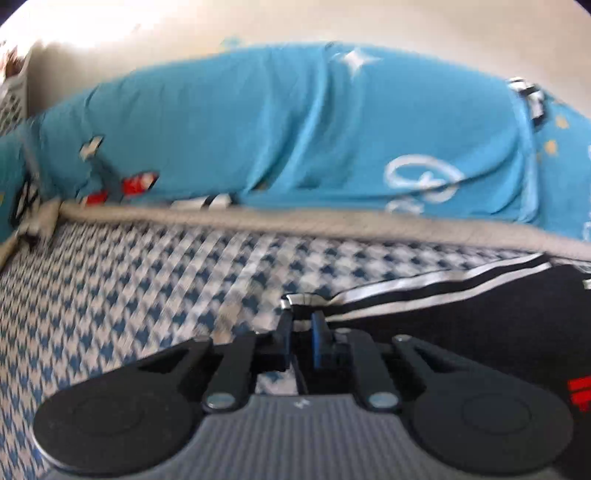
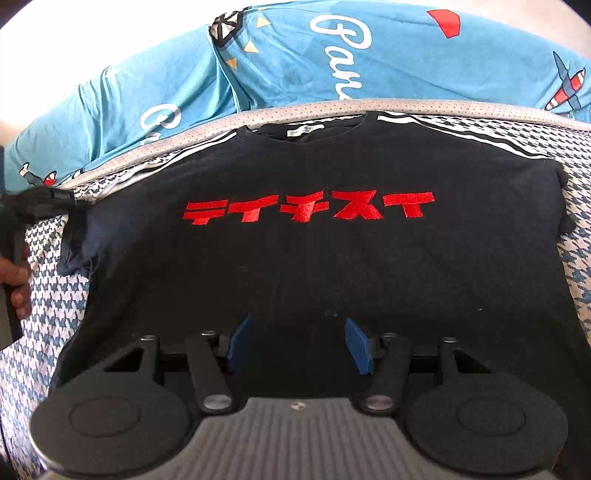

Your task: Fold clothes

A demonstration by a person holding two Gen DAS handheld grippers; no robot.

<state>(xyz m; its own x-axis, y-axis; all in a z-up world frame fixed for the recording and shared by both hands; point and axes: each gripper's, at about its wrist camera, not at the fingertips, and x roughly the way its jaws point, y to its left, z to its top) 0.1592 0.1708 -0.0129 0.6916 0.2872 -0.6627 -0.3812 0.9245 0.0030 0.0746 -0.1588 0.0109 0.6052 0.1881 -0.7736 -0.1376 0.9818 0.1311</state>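
Black tee [image 2: 314, 258] lies flat, face up on the bed [image 2: 48, 295], collar near the blue duvet [image 2: 184, 85]. Your left hand-held gripper [image 1: 301, 332] is clamped on the sleeve tip; the right hand-held gripper [image 2: 297, 343] hangs open over the hem. First fold: next, bring sleeve inward twd the red lettering.

T-shirt [image 2: 314, 258] lies flat, front up, on the mattress [image 2: 48, 295], collar toward the far edge. Behind the mattress edge, a duvet [image 2: 280, 66] is bunched along the wall [image 1: 406, 26]. Left claw [image 1: 301, 332] sits at the shirt's left sleeve [image 2: 79, 243]; right claw [image 2: 295, 343] is over the shirt's near hem, centred. A basket [image 1: 13, 99] stands far left, beside the duvet.
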